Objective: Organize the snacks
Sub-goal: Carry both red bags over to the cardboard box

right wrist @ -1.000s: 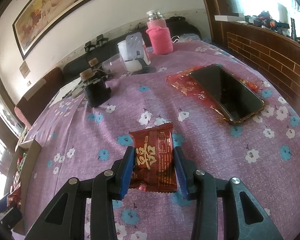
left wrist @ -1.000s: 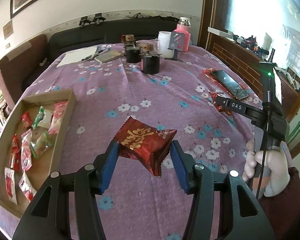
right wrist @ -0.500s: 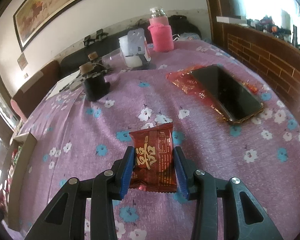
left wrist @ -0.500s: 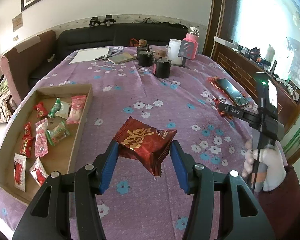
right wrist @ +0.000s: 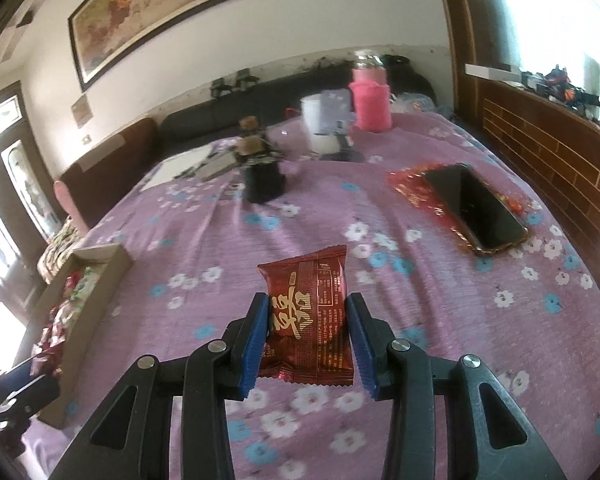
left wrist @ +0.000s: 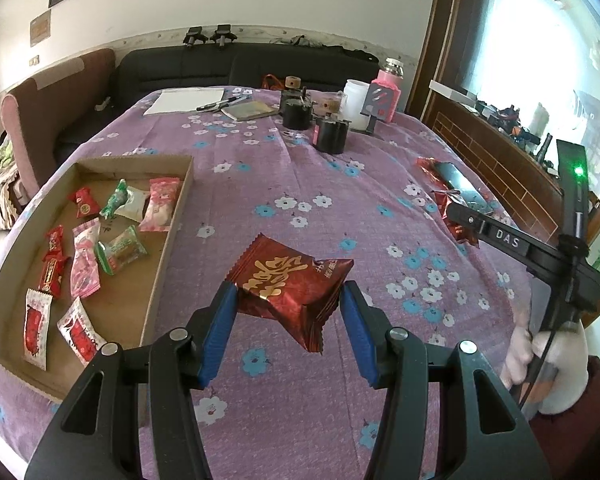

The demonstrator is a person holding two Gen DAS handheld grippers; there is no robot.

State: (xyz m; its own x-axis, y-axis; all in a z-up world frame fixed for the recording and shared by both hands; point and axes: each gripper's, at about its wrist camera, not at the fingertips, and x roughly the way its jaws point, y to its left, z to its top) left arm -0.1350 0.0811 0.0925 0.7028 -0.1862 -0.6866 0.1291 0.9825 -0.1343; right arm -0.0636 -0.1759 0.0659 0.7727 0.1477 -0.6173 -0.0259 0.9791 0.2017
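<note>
My left gripper [left wrist: 287,312] is shut on a dark red snack packet [left wrist: 290,282] with gold lettering, held tilted above the purple flowered tablecloth [left wrist: 300,184]. To its left lies a shallow cardboard tray [left wrist: 168,240] with several red, pink and green snack packets inside. My right gripper [right wrist: 307,330] is shut on a second dark red snack packet [right wrist: 308,312], held upright off the cloth. The same tray [right wrist: 100,284] shows at the left edge of the right wrist view. The right gripper's body [left wrist: 540,256] appears at the right of the left wrist view, gripped by a hand [left wrist: 556,360].
A black phone [right wrist: 474,206] rests on a red wrapper at the right side of the table. Black jars [left wrist: 328,134], a white cup [left wrist: 356,98], a pink bottle [right wrist: 370,98], paper and pens stand at the far end. A dark sofa lies behind; a wooden ledge runs on the right.
Both grippers have drawn back and up from the table with their packets held. The tray now shows further into both views, and the right wrist view has swung left.
</note>
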